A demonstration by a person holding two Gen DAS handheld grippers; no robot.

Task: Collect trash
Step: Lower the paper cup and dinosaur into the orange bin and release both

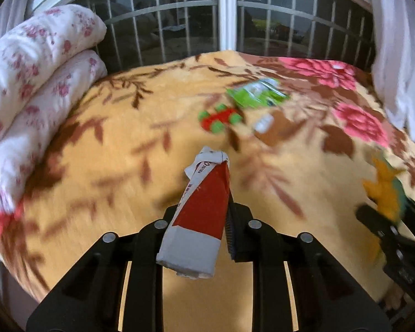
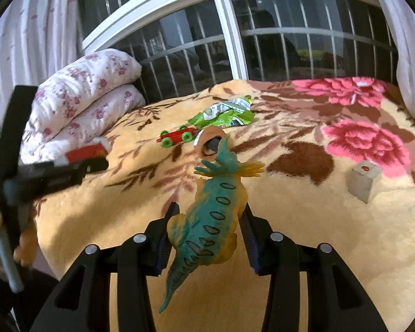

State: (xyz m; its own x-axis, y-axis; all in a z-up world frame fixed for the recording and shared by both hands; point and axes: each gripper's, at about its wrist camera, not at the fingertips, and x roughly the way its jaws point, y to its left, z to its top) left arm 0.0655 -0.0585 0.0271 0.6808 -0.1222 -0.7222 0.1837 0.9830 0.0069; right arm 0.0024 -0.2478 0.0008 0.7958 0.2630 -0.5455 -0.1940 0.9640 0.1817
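Carton (image 1: 200, 210), red and white, flattened, clamped in the left claw (image 1: 202, 215) above the bed (image 1: 96, 193); beyond lie a green wrapper (image 1: 256, 94), toy car (image 1: 221, 117) and blurred brown object (image 1: 274, 127).

Right wrist view: right claw (image 2: 207, 215) clamped on a toy dinosaur (image 2: 213, 215); wrapper, car, brown cup (image 2: 209, 139) and grey box (image 2: 363, 181) rest on the bed; pillows (image 2: 83, 102) at left.

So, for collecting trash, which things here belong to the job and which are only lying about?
Job:
- red carton, shut in the left gripper
- green wrapper on the blanket
- brown cup, probably trash

Lying about:
- dinosaur, in the right gripper
- toy car
- grey block
- pillows
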